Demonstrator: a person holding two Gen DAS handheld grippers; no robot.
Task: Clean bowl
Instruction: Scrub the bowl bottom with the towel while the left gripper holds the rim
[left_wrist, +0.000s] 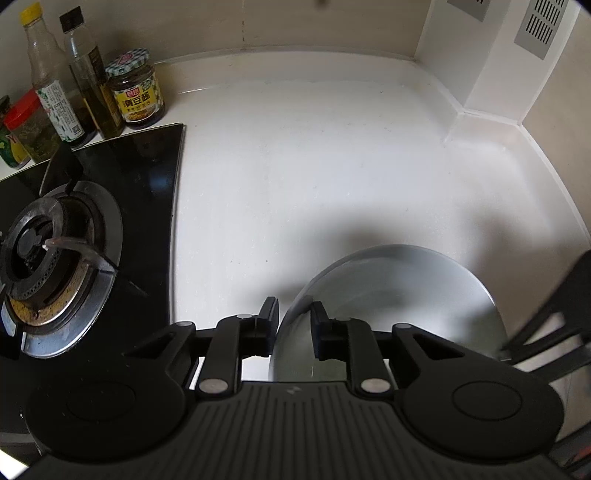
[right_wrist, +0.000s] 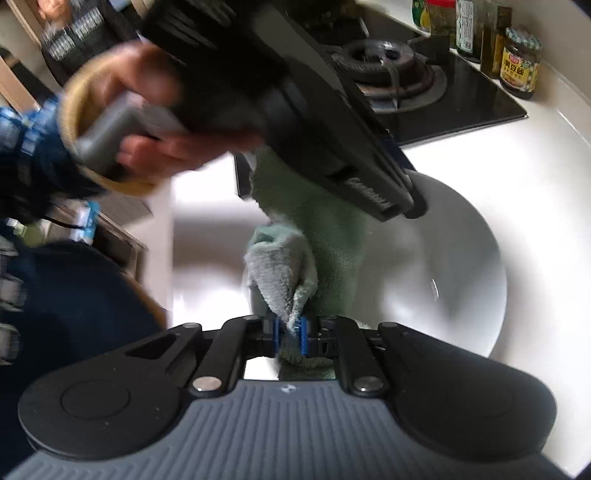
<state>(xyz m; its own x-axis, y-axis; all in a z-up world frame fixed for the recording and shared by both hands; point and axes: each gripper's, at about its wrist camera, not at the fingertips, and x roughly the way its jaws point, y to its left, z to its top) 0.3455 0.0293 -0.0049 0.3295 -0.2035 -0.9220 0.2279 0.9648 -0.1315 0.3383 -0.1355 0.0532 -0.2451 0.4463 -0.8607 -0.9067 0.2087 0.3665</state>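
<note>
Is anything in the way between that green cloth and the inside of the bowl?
Nothing visible. The right gripper pinches the green cloth, which hangs straight into the bowl. The left gripper clamps the bowl's rim at the side, clear of the cloth.

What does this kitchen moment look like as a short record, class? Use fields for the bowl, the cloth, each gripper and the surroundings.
bowl: white bowl on the countertop, its rim between the fingers of the left gripper
cloth: green cloth, draped into the bowl
left gripper: shut on the bowl's rim
right gripper: shut on the cloth
surroundings: gas stove, sauce jar, bottles
</note>
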